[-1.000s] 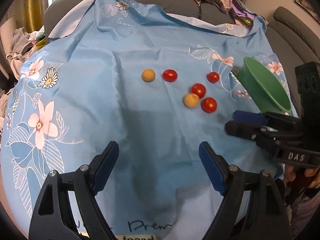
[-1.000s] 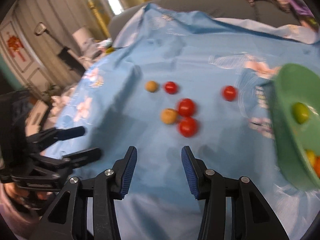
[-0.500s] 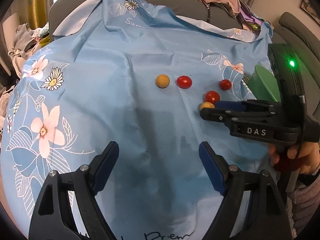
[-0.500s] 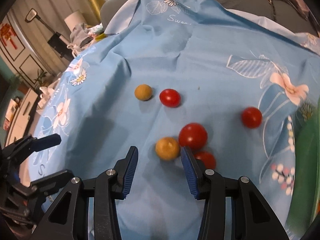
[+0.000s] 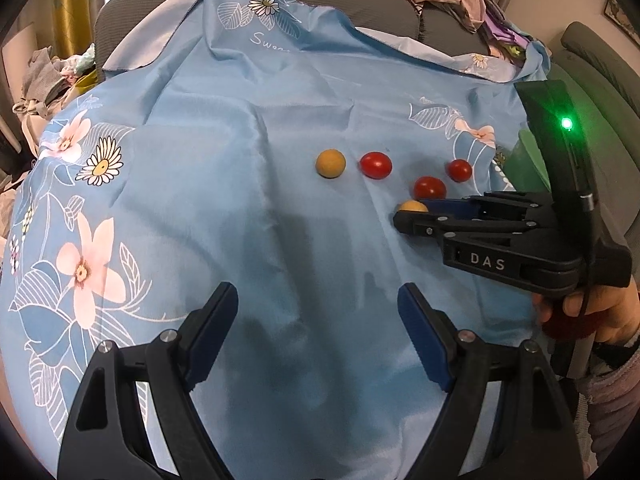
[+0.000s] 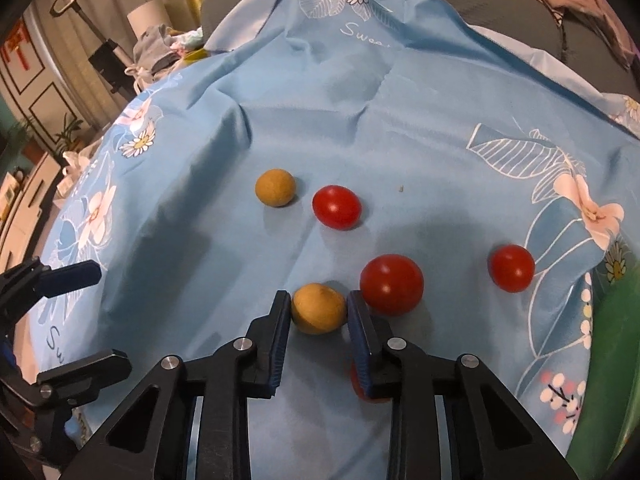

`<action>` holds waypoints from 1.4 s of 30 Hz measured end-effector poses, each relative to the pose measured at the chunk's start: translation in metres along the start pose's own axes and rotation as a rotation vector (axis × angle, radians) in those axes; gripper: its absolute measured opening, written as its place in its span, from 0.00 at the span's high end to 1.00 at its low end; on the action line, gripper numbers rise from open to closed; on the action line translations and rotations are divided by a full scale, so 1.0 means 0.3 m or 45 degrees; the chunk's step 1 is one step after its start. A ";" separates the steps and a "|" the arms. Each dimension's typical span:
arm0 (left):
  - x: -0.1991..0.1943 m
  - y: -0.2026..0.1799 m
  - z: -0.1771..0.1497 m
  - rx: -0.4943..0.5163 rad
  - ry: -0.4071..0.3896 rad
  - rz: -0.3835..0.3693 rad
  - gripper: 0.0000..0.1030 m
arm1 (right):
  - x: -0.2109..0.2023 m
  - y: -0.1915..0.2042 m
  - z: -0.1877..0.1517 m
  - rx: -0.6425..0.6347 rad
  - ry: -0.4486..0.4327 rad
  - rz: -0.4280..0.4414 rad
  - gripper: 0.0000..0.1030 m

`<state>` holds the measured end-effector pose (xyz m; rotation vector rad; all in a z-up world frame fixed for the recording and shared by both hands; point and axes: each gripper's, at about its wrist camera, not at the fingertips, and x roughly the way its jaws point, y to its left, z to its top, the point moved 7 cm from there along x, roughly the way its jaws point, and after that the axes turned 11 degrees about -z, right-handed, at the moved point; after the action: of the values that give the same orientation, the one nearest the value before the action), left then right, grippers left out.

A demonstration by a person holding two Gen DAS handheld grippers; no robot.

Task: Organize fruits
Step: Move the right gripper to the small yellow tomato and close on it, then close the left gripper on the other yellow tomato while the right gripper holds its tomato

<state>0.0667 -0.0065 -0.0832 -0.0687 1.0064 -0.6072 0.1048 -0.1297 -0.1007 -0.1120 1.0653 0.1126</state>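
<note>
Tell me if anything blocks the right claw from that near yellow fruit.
Nothing visible does. The right claw already straddles the yellow fruit, one finger on each side. A big red tomato sits just outside its right finger.

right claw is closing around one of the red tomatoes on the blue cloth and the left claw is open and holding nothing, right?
Not quite. The right claw brackets a yellow fruit, not a red tomato; the nearest red tomato sits just outside its right finger, as the right wrist view shows. The rest holds: everything is on the blue cloth, and the left claw is open and holding nothing.
</note>
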 end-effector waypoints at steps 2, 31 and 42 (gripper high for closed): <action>0.006 0.003 0.008 0.005 0.003 0.008 0.20 | 0.003 -0.001 0.007 0.000 -0.009 0.001 0.71; 0.332 0.015 0.273 0.157 0.128 0.074 0.62 | -0.015 -0.142 0.013 0.233 -0.099 0.146 0.71; 0.351 0.010 0.291 0.198 0.135 0.101 0.75 | -0.008 -0.145 0.019 0.239 -0.102 0.152 0.71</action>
<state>0.1792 -0.0763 -0.1176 0.1413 1.0563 -0.6190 0.1149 -0.1720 -0.0942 0.1243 0.9970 0.1232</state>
